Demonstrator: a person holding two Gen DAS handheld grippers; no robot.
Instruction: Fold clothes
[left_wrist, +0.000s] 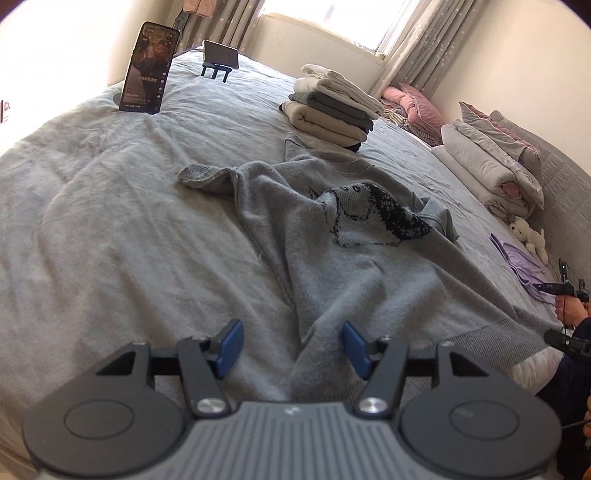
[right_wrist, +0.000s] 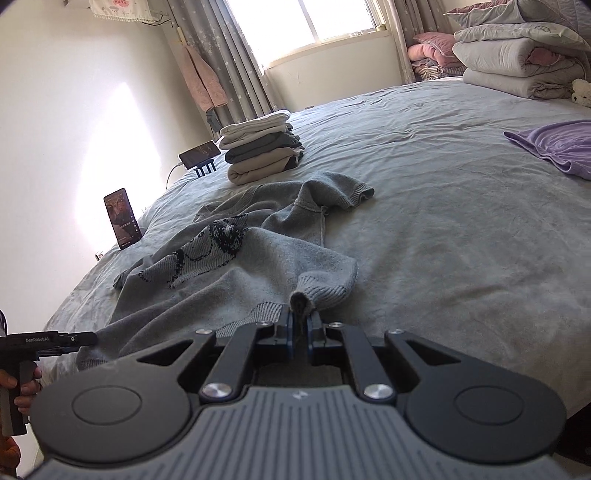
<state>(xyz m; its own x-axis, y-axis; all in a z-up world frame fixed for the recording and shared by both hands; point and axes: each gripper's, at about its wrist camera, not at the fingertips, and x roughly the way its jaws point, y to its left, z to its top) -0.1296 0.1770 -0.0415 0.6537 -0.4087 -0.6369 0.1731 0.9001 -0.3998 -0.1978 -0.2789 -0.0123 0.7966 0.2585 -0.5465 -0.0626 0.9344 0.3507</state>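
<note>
So, right gripper (right_wrist: 301, 325) clamped tight on ribbed hem of grey sweater (right_wrist: 236, 273), tuft of knit poking up between pads. Left gripper (left_wrist: 291, 345) wide open, hovering over hem fold, nothing pinched. Sweater lies crumpled mid-bed (left_wrist: 110, 206), dark knit pattern up, one sleeve flung toward 10 o'clock in left view. Folded stack (left_wrist: 332, 107) beyond it at 12. Upright phone (left_wrist: 149, 68) way out at 11.

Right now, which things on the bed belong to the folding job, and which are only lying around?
Job:
grey sweater
stack of folded clothes
left gripper, open
right gripper, shut on the sweater's hem

Lying about:
two phones
purple cloth
folded quilts
plush toy
</note>
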